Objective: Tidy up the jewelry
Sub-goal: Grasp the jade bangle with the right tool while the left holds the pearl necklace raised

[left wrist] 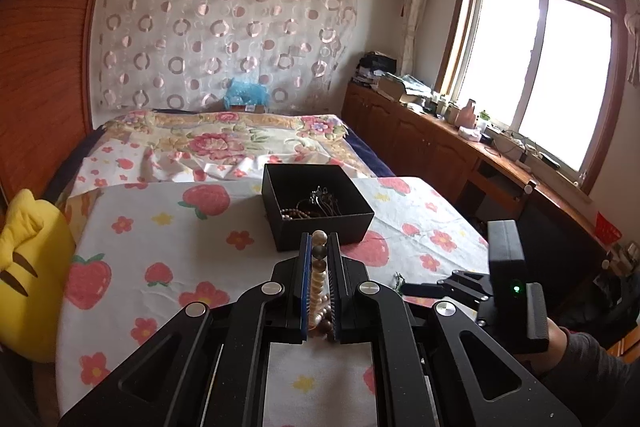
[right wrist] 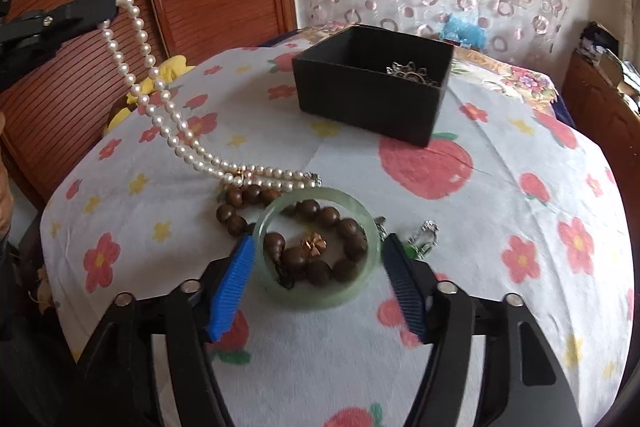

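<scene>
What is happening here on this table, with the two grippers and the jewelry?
A person is sorting jewelry into the black box. The left gripper is shut on a pearl necklace, whose far end lies on the tablecloth. The right gripper is open around a green bangle, not gripping it. Brown beads lie inside and beside the bangle.

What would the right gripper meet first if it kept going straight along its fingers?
Probably the green bangle, lying on the tablecloth between the right gripper's open fingers, with brown beads inside it. Depth is hard to judge.
</scene>
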### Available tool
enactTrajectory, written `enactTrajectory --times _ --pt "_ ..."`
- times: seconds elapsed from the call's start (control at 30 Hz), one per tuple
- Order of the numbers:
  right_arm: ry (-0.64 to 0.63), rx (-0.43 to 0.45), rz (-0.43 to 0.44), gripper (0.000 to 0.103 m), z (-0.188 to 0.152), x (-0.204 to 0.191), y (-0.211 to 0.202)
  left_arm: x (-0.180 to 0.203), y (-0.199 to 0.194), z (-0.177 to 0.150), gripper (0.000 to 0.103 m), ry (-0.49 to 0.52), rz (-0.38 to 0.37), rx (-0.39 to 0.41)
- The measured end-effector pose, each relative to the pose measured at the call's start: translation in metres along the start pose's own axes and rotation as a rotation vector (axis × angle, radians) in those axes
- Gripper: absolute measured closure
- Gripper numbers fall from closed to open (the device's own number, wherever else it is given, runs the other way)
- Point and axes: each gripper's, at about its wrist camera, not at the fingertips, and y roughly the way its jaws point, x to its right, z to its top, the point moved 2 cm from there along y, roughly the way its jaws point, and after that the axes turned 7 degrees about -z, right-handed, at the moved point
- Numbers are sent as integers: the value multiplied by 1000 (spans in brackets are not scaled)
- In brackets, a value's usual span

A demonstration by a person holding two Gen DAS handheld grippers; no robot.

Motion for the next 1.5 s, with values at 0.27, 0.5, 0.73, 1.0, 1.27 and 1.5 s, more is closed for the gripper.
enactTrajectory --times 0.27,0.5,0.73,1.0,1.27,1.5 --pt "-40 -27 -7 27 6 -5 11 0 -7 10 96 12 2 23" --pt "-52 -53 2 27 9 -5 18 1 -4 19 96 32 14 28" --pt "-73 -54 -4 28 8 -8 17 -1 3 22 96 37 19 18" --pt "-58 -4 -6 29 14 -3 0 -3 7 29 96 47 26 17" --pt "-54 52 -30 29 36 11 -19 4 7 60 96 88 16 54" --pt "-41 78 -42 29 52 27 -25 9 13 78 96 126 2 70"
